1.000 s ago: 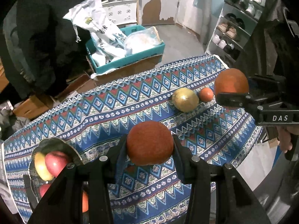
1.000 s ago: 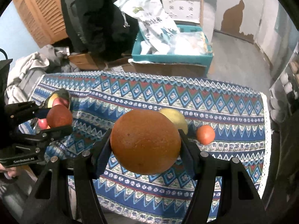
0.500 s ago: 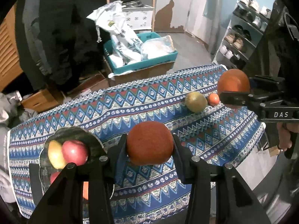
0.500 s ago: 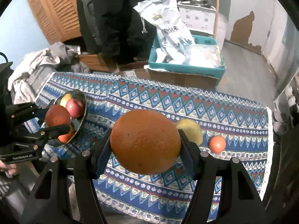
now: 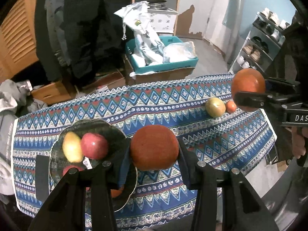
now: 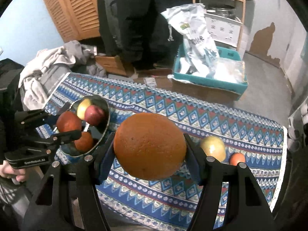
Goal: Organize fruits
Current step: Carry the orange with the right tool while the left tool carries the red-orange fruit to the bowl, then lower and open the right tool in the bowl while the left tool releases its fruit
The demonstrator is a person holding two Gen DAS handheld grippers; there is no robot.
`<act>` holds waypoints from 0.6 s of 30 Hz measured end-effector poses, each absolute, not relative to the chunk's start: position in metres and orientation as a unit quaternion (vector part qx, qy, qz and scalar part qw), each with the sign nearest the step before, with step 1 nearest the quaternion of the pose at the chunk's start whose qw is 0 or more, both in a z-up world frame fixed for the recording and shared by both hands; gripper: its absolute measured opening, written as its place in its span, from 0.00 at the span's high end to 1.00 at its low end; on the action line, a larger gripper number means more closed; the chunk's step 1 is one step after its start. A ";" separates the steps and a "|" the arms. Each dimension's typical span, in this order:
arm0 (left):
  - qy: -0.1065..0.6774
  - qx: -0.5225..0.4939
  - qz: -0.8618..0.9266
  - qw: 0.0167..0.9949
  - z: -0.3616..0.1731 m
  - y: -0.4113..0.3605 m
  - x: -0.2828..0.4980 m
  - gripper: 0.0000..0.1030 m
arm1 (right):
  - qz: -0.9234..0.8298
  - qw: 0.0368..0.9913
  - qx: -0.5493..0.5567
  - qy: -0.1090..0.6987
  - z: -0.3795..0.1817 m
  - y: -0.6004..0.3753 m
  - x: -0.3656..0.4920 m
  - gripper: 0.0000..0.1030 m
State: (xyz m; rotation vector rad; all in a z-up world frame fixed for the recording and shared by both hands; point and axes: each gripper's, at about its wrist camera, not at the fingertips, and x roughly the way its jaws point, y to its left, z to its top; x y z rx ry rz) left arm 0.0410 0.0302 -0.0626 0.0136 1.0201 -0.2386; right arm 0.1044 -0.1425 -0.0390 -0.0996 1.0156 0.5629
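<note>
A table under a blue patterned cloth (image 5: 157, 104) stands in a cluttered room, with a teal crate (image 5: 165, 65) of bags on the floor beyond it. The left gripper (image 5: 154, 150) is clamped on a reddish orange (image 5: 154, 147), held above the cloth just beside the dark bowl (image 5: 107, 129); the right gripper (image 6: 150, 148) is clamped on a larger orange (image 6: 149, 146) over the middle of the table. Likely risks: either round fruit slipping from its pads, or a drop onto the bowl's rim sending it rolling off the edge. The bowl holds a yellow apple (image 5: 72, 147), a red apple (image 5: 94, 146) and other fruit, partly hidden. A greenish apple (image 5: 215, 107) and a small tangerine (image 5: 230, 106) wait on the cloth.
</note>
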 end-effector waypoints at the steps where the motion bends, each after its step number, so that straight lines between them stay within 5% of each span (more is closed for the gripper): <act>1: 0.488 0.004 -0.112 0.866 -0.063 0.034 0.041 0.55 | 0.268 0.834 -0.049 0.480 -0.039 -0.138 0.105 0.35; 18: 0.503 -0.050 -0.046 0.861 -0.077 0.119 0.040 0.55 | 0.328 0.798 -0.049 0.503 -0.049 -0.056 0.117 0.35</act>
